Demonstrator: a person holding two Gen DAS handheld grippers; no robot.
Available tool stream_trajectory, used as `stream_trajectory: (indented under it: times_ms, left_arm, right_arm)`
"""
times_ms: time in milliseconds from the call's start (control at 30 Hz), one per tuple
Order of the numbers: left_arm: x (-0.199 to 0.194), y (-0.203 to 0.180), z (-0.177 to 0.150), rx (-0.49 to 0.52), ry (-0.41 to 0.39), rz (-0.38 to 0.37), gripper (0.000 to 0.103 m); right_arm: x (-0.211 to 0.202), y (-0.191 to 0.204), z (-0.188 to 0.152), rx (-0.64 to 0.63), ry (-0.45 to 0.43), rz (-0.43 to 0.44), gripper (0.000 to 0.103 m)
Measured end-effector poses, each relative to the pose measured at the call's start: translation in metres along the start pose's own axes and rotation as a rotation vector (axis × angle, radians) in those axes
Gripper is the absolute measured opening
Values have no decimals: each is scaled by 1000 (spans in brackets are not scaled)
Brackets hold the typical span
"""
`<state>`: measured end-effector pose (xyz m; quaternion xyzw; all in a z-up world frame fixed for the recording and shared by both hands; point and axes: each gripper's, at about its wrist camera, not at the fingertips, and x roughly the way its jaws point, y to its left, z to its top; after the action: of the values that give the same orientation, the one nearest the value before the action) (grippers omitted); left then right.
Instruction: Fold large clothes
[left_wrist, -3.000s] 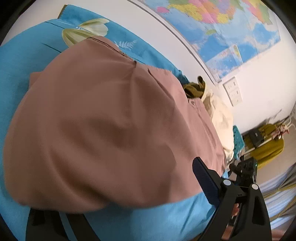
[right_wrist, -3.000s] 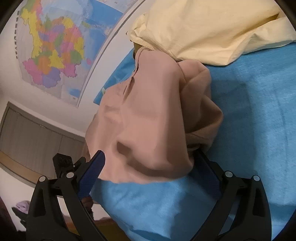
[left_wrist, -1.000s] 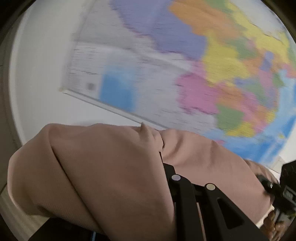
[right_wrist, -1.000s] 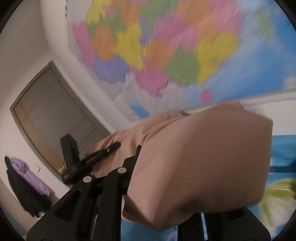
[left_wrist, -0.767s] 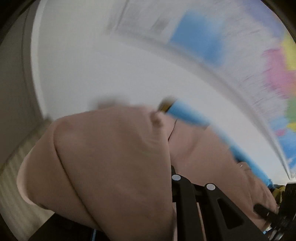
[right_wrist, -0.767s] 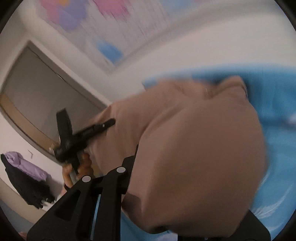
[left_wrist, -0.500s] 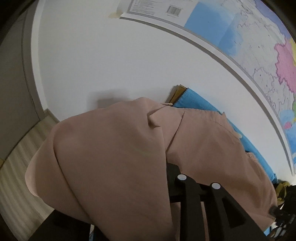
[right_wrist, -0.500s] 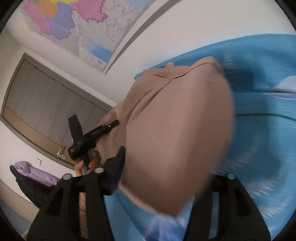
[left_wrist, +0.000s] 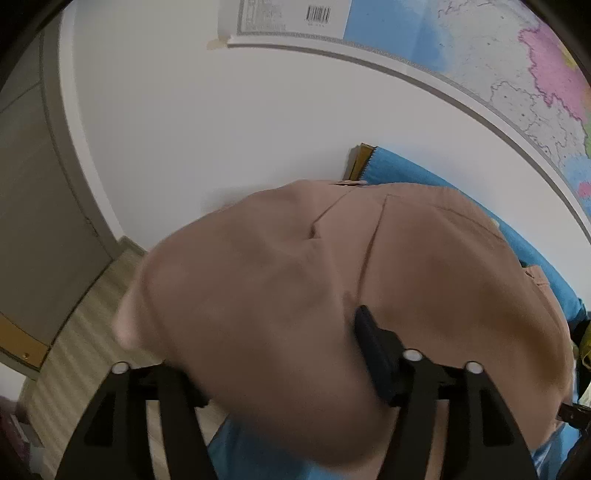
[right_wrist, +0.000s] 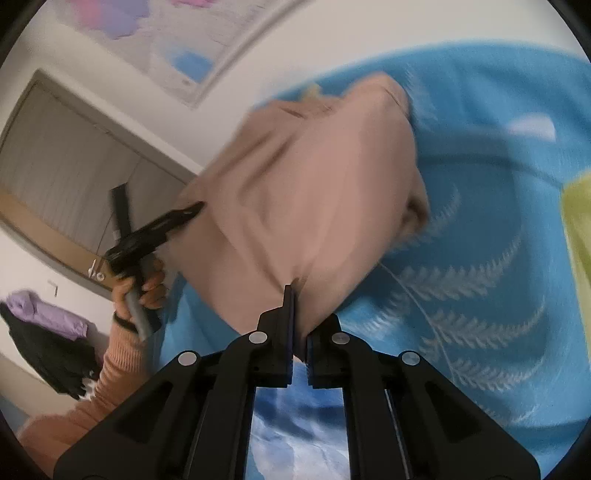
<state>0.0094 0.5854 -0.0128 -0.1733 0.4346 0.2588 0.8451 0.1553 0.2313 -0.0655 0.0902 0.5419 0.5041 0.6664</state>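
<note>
Currently, the right gripper is pointed downward over the bed, and its jaws have just been closing; they are now pressed together on a pinch of the pink garment, whose cloth is seen rising from between the two pads. In the right wrist view, the left gripper is seen at the garment's far left side, held by a person's hand in an orange ribbed sleeve, tilted down toward the cloth. In the left wrist view, the left gripper is seen with its jaws set wide apart, having just been opening; the garment is draped over and between the fingers, and no pad can be seen pressing on it.

The garment is spread over the bed's blue cover, patterned with pale fern leaves, reaching to the bed's far edge by the white wall and hanging past its left edge above the wooden floor. Bare cover is left open toward the right of the garment. A closet door stands beyond the left edge.

A wall map is fixed above the bed; a barcode and small print are visible at its lower corner, but they cannot be read.
</note>
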Motion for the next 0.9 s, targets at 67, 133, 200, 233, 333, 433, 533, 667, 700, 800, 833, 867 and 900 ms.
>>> stream_trajectory:
  times_ms: [67, 133, 200, 233, 333, 433, 533, 667, 700, 800, 833, 867, 900]
  left_arm:
    - [-11, 3, -6, -9, -11, 15, 66]
    - [-23, 7, -11, -16, -17, 35, 66]
    - [-38, 12, -16, -24, -32, 43, 66]
    - [-45, 14, -18, -23, -47, 51, 66]
    - [-71, 13, -25, 8, -100, 73, 66]
    - [-94, -4, -37, 76, -138, 5, 67]
    - [-105, -35, -51, 161, -150, -99, 67]
    - [-97, -85, -66, 262, -140, -175, 68]
    - [-94, -95, -69, 282, -142, -178, 68]
    - [-82, -117, -79, 299, -104, -208, 68]
    - [-75, -122, -81, 301, -95, -202, 68]
    - [-70, -127, -86, 303, -89, -183, 68]
    - [-63, -132, -86, 306, -84, -166, 68]
  right_arm:
    - [-1, -3, 1, 22, -6, -1, 11]
    - [-6, -1, 5, 27, -23, -17, 24]
    - [-12, 2, 5, 5, -42, -48, 26]
    - [-15, 4, 5, -3, -49, -61, 28]
    - [-30, 13, 3, -40, -97, -110, 32]
    - [-45, 28, 5, -89, -168, -171, 32]
    - [-53, 49, 5, -185, -229, -217, 32]
    - [-34, 75, 8, -305, -218, -236, 32]
    - [-26, 76, 8, -316, -204, -235, 32]
    - [-4, 67, 7, -325, -160, -269, 32]
    - [5, 63, 6, -321, -145, -284, 32]
    - [15, 56, 6, -309, -113, -287, 32]
    - [20, 51, 5, -294, -95, -289, 32]
